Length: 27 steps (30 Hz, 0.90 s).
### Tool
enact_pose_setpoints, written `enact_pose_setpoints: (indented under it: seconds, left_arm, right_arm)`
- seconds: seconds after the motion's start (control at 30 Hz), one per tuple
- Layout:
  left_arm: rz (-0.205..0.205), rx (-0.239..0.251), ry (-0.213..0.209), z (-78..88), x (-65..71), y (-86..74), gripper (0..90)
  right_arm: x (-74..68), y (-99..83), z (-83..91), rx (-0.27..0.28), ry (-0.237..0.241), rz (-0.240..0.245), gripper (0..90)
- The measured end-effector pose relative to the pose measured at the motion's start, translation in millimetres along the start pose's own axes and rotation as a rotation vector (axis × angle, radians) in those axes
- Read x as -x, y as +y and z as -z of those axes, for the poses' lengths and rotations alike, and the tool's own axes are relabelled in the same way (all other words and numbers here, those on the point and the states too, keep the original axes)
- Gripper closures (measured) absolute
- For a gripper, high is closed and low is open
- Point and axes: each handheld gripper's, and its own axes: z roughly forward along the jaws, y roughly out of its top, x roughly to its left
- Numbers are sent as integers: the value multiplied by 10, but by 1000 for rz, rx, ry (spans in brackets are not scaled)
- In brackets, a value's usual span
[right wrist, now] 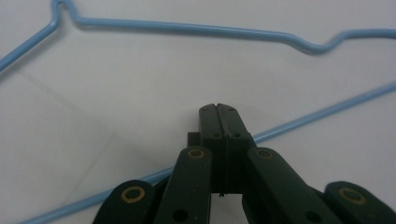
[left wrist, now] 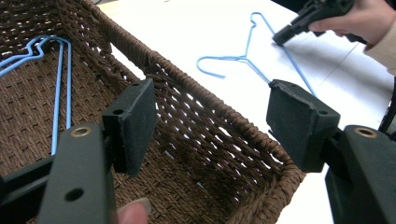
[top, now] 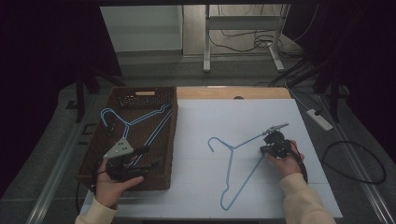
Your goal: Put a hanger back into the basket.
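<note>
Hiding hanger (right wrist: pixel 299 122) wire: hand-held gripper (right wrist: pixel 218 108)

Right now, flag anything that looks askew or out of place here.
Nothing looks damaged or spilled. One blue hanger lies in the wicker basket; the other hanger lies flat on the white table, outside it, with the right gripper at its bar.

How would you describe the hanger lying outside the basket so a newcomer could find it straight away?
Start at the white table, to the right of the brown woven basket. A blue wire hanger lies flat there, its hook pointing toward the basket. Unlike the other blue hanger inside the basket, it sits on the bare white surface with the right tool on one arm.
</note>
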Motion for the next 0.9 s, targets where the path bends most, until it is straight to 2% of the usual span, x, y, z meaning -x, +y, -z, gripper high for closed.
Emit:
enact_pose_setpoints:
  seconds: [0.17, 0.53, 0.63, 0.73, 0.9]
  left_arm:
    - [-1, -3, -1, -15, 11, 1, 331]
    - [-3, -1, 0, -12, 12, -2, 331]
    - [-3, -1, 0, -21, 8, -7, 331]
    - [-3, -2, 1, -33, 14, -10, 331]
    - [-7, -6, -3, -48, 30, -9, 330]
  right_arm:
    - [-2, -244, 131, 19, 13, -21, 900]
    - [18, -370, 213, 10, 8, -52, 900]
    - [22, -369, 222, 6, 17, -45, 900]
    - [15, -333, 265, 47, 48, -26, 900]
    - [-114, -140, 377, 108, 97, 52, 900]
